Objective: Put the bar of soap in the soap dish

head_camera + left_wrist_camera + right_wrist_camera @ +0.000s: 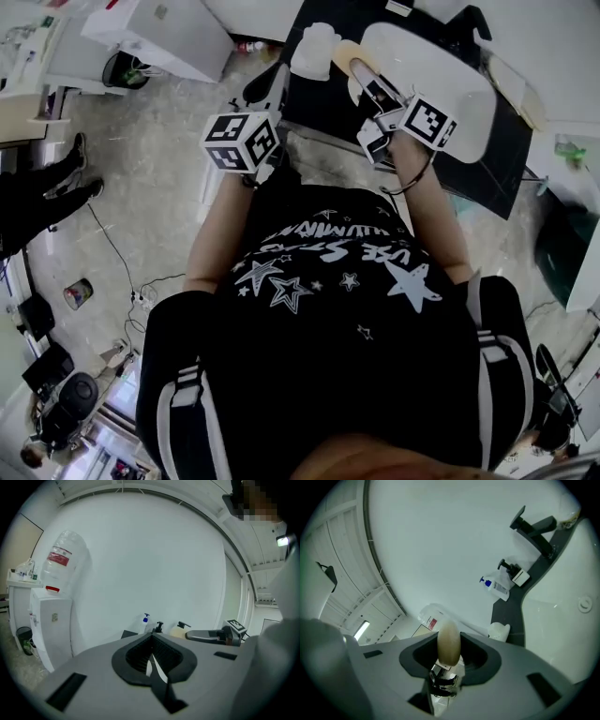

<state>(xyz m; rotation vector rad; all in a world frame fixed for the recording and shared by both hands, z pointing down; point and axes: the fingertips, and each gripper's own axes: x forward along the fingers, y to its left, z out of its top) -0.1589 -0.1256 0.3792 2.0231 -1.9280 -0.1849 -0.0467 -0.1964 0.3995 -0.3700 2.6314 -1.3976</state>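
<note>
A beige oval bar of soap (449, 641) stands on edge between the jaws of my right gripper (448, 654), which is shut on it. In the head view the right gripper (361, 69) reaches over the left rim of the white sink basin (469, 112), with the soap (343, 54) at its tip. A white rounded vessel (314, 49) (499, 631) sits on the dark counter (513, 616) just left of the soap; whether it is the soap dish I cannot tell. My left gripper (274, 82) (152, 654) hangs left of the counter, jaws together, nothing in them.
A black faucet (534, 529) and two pump bottles (494, 585) stand at the back of the counter. A water dispenser (51, 620) with a big bottle (63, 559) stands at the left wall. Cables and a waste bin (127, 70) lie on the floor.
</note>
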